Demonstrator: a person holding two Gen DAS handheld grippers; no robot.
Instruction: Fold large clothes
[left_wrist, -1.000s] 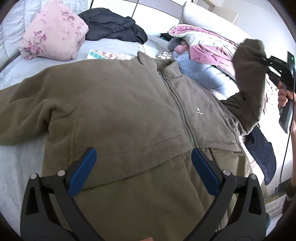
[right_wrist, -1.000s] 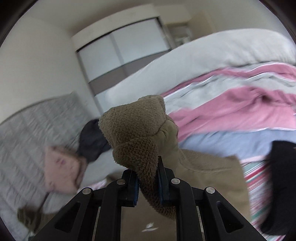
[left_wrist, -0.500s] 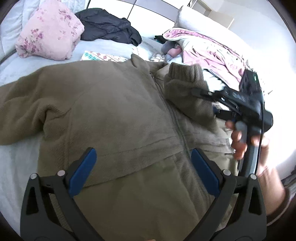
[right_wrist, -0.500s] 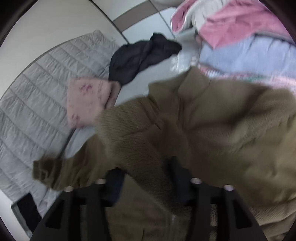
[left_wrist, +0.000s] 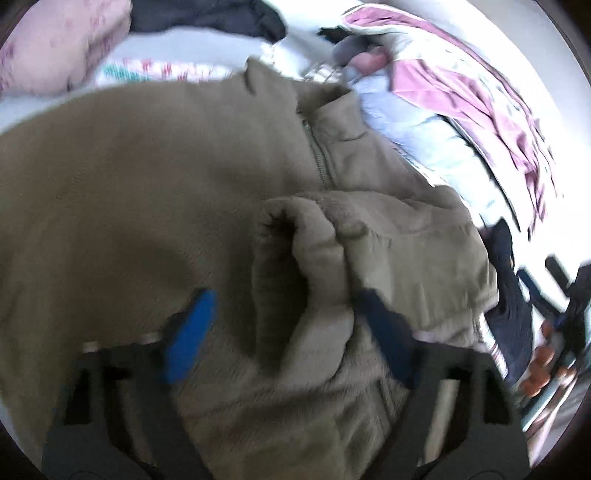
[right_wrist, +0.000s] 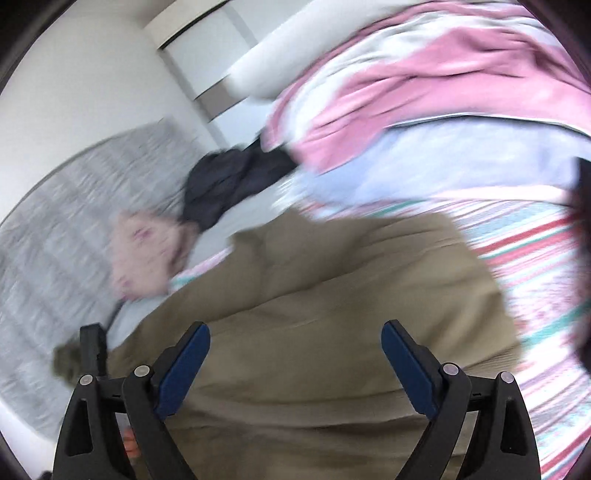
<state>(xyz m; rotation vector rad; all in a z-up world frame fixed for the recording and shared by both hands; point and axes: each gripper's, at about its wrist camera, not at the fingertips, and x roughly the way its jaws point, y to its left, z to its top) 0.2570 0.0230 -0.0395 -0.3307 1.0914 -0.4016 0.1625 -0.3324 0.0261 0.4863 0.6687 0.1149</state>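
Since the earlier frame the right sleeve of the olive fleece jacket (left_wrist: 155, 177) has left the right gripper (right_wrist: 295, 363) and now lies folded across the jacket's chest, its open cuff (left_wrist: 288, 236) turned toward the left wrist camera. Right gripper: the blue-padded fingers (right_wrist: 184, 365) stand wide apart and are opening; nothing lies between them, and only the jacket's flat body shows beyond them. Left gripper (left_wrist: 291, 336): its jaws are closing around the bunched cuff end of the sleeve, which sits between the two blue pads; the picture is too blurred to tell whether the pads already press on the cloth. The jacket is spread front-up on the bed's pale sheet (left_wrist: 199, 48), zipper (left_wrist: 321, 162) closed and collar pointing away from the viewer; the other sleeve reaches out of the picture at the left. Beyond the collar rest a pink floral bundle (left_wrist: 55, 48) and a dark garment (left_wrist: 207, 14), side by side. At the jacket's right lies a heap of pink, white and light-blue bedding (left_wrist: 461, 85). A striped cloth (right_wrist: 524, 254) lies under the jacket's right edge in the right wrist view. Both views are motion-blurred.
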